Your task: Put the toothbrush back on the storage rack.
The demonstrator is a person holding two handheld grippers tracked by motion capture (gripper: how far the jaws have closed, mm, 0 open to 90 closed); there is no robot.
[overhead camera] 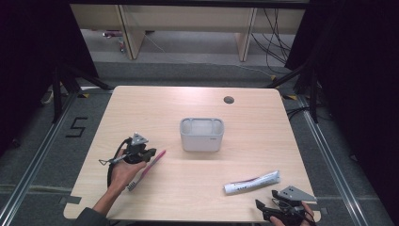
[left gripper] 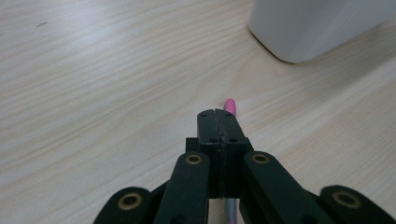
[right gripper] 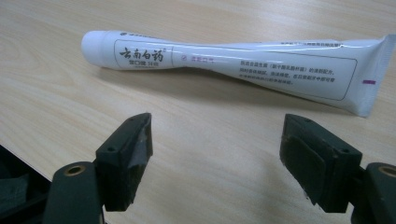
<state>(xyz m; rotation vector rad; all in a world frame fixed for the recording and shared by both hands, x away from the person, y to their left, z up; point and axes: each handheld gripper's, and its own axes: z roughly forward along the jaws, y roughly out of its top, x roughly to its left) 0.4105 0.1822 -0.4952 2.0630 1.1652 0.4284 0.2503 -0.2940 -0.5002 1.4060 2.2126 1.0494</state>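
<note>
Jaws of the left gripper (overhead camera: 149,154) are pinching the pink toothbrush (overhead camera: 151,164) left of the holder (overhead camera: 202,134), seemingly readying it for lifting in, while the right gripper (right gripper: 215,154) is waiting spread near the toothpaste tube (right gripper: 233,65).

The high view looked forward and down from above the near edge, taking in the whole wooden surface (overhead camera: 197,101) from well back. The left gripper view rode low and close, facing along its own black fingers (left gripper: 208,128) toward the corner of the white holder (left gripper: 308,28), which the high view showed mid-surface (overhead camera: 202,135). The right gripper view sat close above the near right edge, facing the toothpaste tube (right gripper: 233,63), shared with the high view (overhead camera: 251,182).
</note>
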